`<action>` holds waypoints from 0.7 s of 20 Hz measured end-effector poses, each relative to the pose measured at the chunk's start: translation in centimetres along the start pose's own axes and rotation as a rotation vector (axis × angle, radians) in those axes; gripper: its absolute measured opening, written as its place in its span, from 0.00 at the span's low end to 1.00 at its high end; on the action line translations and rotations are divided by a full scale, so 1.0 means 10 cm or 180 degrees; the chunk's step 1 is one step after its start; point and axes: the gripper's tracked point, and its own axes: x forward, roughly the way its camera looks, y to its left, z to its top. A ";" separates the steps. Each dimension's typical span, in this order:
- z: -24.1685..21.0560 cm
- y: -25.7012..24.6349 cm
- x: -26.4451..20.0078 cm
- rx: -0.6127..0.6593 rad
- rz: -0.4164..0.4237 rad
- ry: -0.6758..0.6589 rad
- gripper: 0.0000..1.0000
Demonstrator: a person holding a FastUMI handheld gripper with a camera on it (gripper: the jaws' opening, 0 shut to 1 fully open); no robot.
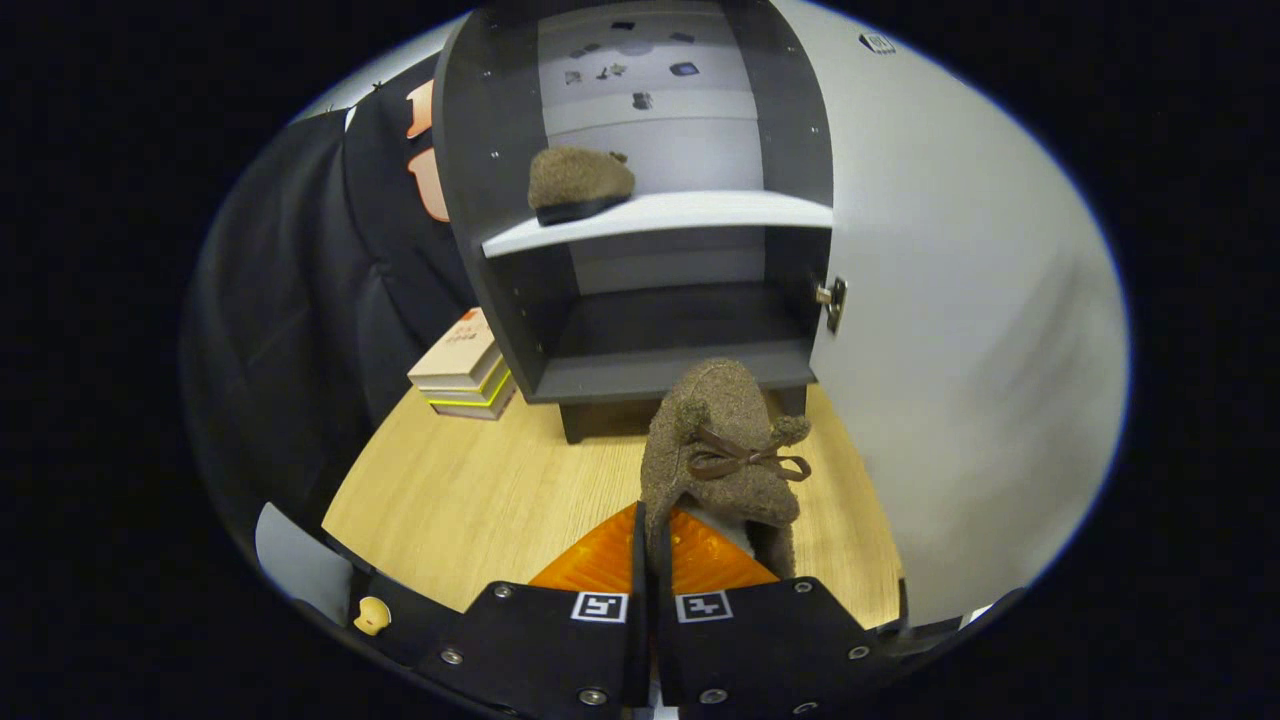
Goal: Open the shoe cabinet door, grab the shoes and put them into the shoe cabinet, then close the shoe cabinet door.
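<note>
Claw (652, 545) clamped on brown shoe (722, 450), fingers nearly together on its heel edge, shoe sticking up just ahead of them. Cabinet door (960, 330) swung open, right of shoe. Shoe cabinet (640, 200) beyond, on wooden table (470, 500). Second shoe (578, 183) on upper shelf (690, 212). Stack of books (465, 370) left of cabinet.

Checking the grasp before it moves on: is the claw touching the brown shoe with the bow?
Touching. In the gripper view the claw is closed, both fingers pinching the edge of the brown shoe.
</note>
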 end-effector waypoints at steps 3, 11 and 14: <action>0.60 -0.01 -0.02 -0.0080 -0.0019 -0.0285 0.03; 1.95 -0.30 0.31 -0.0259 -0.0184 -0.0689 0.03; 2.36 -0.35 0.55 -0.0361 -0.0199 -0.0742 0.03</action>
